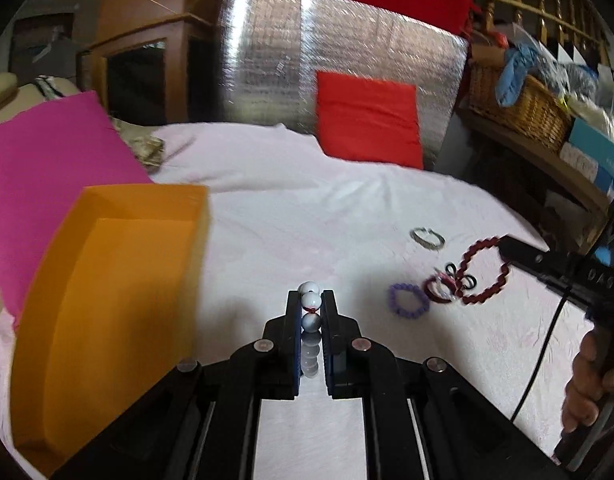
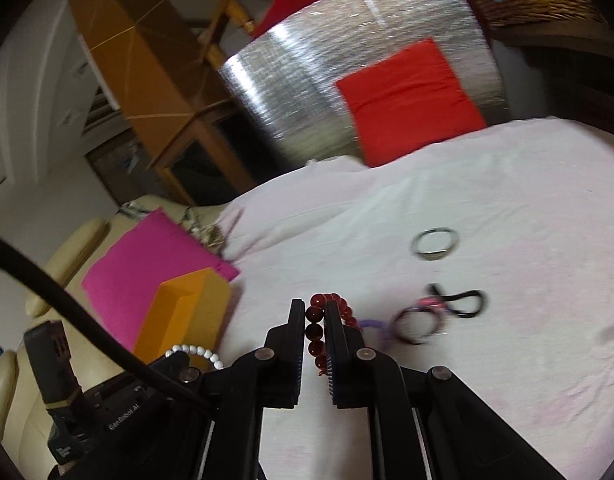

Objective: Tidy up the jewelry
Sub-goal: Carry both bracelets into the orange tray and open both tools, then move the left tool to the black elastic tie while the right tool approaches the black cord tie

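An orange box (image 1: pixel 107 300) sits on the pale cloth (image 1: pixel 307 208) at the left. The left gripper (image 1: pixel 310 300) pinches a white bead bracelet (image 1: pixel 310 300) just beside it; the right gripper (image 2: pixel 315 312) clamps a dark red bead bracelet (image 2: pixel 317 328).

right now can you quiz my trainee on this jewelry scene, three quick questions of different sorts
1. True or false: the left gripper has its jaws shut on the white bead bracelet.
2. Multiple choice: the right gripper holds which item? A) silver bangle B) dark red bead bracelet C) purple bead bracelet
3. Fill in: the open box beside the left gripper is ____ in colour.

Key
1. True.
2. B, the dark red bead bracelet; the silver bangle and the purple bead bracelet lie on the white cloth.
3. Orange: the orange box.
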Demonstrator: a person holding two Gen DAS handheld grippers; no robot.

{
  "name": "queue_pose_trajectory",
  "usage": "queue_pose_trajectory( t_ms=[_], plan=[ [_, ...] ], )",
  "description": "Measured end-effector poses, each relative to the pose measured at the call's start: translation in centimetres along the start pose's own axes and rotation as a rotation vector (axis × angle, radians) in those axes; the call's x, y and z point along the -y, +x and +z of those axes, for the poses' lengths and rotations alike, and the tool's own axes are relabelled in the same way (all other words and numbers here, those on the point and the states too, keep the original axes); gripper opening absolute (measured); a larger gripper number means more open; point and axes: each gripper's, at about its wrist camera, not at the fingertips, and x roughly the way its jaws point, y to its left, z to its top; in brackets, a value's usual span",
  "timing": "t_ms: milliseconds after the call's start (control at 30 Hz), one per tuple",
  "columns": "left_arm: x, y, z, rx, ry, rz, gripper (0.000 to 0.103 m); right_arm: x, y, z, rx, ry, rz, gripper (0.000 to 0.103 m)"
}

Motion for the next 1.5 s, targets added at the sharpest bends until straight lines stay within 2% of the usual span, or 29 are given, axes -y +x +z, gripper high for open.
queue_pose_trajectory(
  t_ms=[67, 200, 367, 500, 633, 733, 800, 833, 867, 900, 933, 967, 1067, 1133, 1200, 1400, 1500],
  plan=[
    [-1.3, -1.0, 0.0, 0.017, -0.014, 0.015, 0.009, -1.7, 0.7, -0.3, -0.010, -0.014, 0.032, 0.011],
    [-5.2, -2.2, -0.5, 0.017, -0.062, 0.093, 0.009, -6.5, 2.3, -1.0, -0.025, -0.070, 0.109, 0.011],
    [-10.0, -2.8, -1.7, -0.024, -0.123, 0.252, 0.009, -12.0, 4.5, -2.3, -0.056, -0.106, 0.208, 0.011],
    [-12.9, -2.7, -2.9, -0.063, -0.167, 0.346, 0.009, -15.7, 6.8, -3.4, -0.089, -0.100, 0.303, 0.011],
    [-15.3, -2.1, -4.2, -0.111, -0.222, 0.379, 0.009, -18.5, 9.5, -4.9, -0.133, -0.087, 0.375, 0.011],
    [-16.3, -1.7, -4.7, -0.135, -0.236, 0.418, 0.009, -19.3, 12.3, -6.4, -0.201, -0.069, 0.397, 0.012],
    [-16.6, -1.6, -5.0, -0.151, -0.249, 0.436, 0.011, -19.1, 13.9, -7.2, -0.254, -0.033, 0.399, 0.014],
    [-16.5, -1.5, -5.0, -0.156, -0.247, 0.442, 0.017, -18.8, 14.6, -7.5, -0.276, -0.023, 0.386, 0.015],
    [-16.4, -1.3, -4.9, -0.158, -0.243, 0.448, 0.032, -18.3, 15.0, -7.7, -0.293, -0.007, 0.373, 0.020],
    [-16.2, -1.3, -4.9, -0.155, -0.240, 0.457, 0.042, -17.8, 15.2, -7.7, -0.296, 0.001, 0.365, 0.024],
    [-16.1, -1.4, -4.8, -0.144, -0.241, 0.472, 0.059, -17.2, 15.0, -7.6, -0.289, 0.010, 0.354, 0.025],
    [-15.7, -1.5, -4.7, -0.123, -0.238, 0.487, 0.062, -16.6, 14.7, -7.4, -0.280, 0.014, 0.346, 0.026],
    [-14.5, -1.7, -4.0, -0.082, -0.194, 0.500, 0.063, -14.8, 12.9, -6.5, -0.238, 0.021, 0.311, 0.027],
    [-13.2, -1.5, -3.8, -0.066, -0.159, 0.501, 0.063, -13.4, 11.4, -5.9, -0.213, 0.017, 0.282, 0.036],
    [-11.9, -1.3, -3.4, -0.058, -0.134, 0.475, 0.063, -12.0, 10.2, -5.3, -0.189, 0.006, 0.234, 0.056],
    [-7.8, -0.7, -2.2, -0.016, -0.064, 0.442, 0.065, -6.8, 6.3, -3.7, -0.151, 0.031, 0.148, 0.058],
    [-5.8, 0.1, -2.0, -0.039, -0.047, 0.426, 0.066, -5.1, 5.4, -2.6, -0.136, 0.052, 0.126, 0.058]
  ],
)
